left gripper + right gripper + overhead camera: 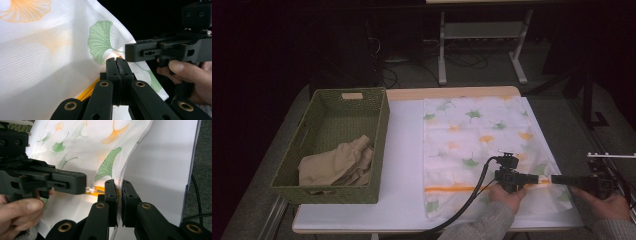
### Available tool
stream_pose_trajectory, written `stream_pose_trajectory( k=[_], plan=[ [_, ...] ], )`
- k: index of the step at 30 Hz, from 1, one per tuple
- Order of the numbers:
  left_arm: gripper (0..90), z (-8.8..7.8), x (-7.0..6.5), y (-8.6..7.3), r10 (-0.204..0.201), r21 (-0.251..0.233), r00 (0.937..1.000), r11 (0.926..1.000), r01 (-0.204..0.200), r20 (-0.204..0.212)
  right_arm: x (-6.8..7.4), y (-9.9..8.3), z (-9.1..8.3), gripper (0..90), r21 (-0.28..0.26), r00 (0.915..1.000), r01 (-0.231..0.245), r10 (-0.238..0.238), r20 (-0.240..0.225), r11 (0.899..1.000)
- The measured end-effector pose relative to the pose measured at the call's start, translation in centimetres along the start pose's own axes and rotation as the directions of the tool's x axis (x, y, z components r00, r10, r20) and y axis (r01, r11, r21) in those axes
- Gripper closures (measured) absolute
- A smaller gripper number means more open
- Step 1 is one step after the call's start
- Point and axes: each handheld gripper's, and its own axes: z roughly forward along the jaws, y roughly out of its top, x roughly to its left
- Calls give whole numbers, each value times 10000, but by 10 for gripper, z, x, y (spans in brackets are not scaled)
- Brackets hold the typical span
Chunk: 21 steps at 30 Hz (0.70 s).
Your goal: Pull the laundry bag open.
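White surface carries the cloth (482, 145), long axis running away; both grippers' jaws clamp its near-right edge, left gripper (523, 178) inboard of right gripper (556, 179).

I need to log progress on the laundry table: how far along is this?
Done: a beige garment already lies in the green basket. In hand: the left claw and right claw both pinch the leaf-print cloth at its near right edge. Left: the cloth lies spread on the table, not yet folded or binned.
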Motion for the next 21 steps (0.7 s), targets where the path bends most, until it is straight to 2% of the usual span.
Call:
stream_pose_trajectory(
  k=[12,21],
  plan=[
    [900,-29,7,-1,206,221,9997,9995,-203,-156,1,-1,2,843,90,9999,70,-71,150,9999],
    [900,-53,15,-4,160,199,9998,9997,-159,-86,-1,-2,4,844,251,9993,99,-108,369,9996]
  ],
)
